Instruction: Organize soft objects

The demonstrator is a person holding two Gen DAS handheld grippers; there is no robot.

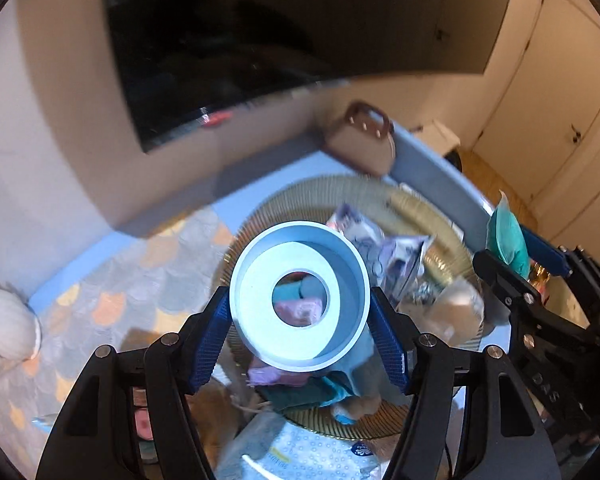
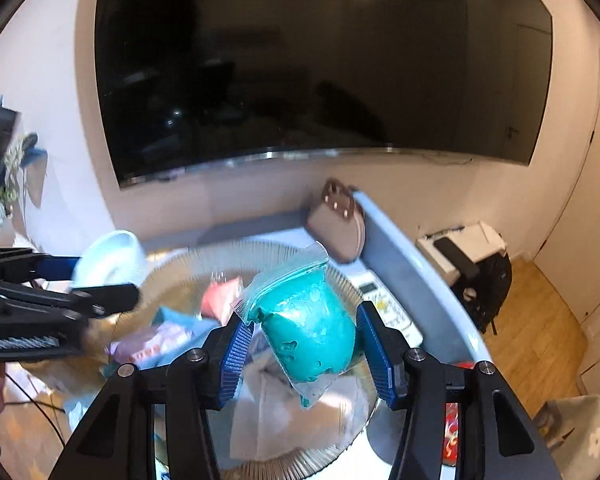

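Observation:
My left gripper (image 1: 300, 320) is shut on a pale blue ring-shaped roll (image 1: 260, 300), with the blue pads pressing on its two sides. Through its hole I see soft packets lying below. My right gripper (image 2: 306, 344) is shut on a clear plastic bag of teal putty (image 2: 312, 324), held tilted above a round ribbed glass tray (image 2: 260, 250). The left wrist view shows the right gripper (image 1: 520, 264) at the right edge with the teal bag (image 1: 506, 236). The right wrist view shows the left gripper (image 2: 88, 278) at the left with the roll (image 2: 108, 260).
The tray (image 1: 340, 188) holds several soft packets, pink, lilac and teal. A brown handbag (image 2: 336, 220) stands at the table's far corner under a large dark screen (image 2: 300, 60). A remote (image 2: 384, 300) lies by the tray. A dotted tissue pack (image 1: 300, 452) lies near me.

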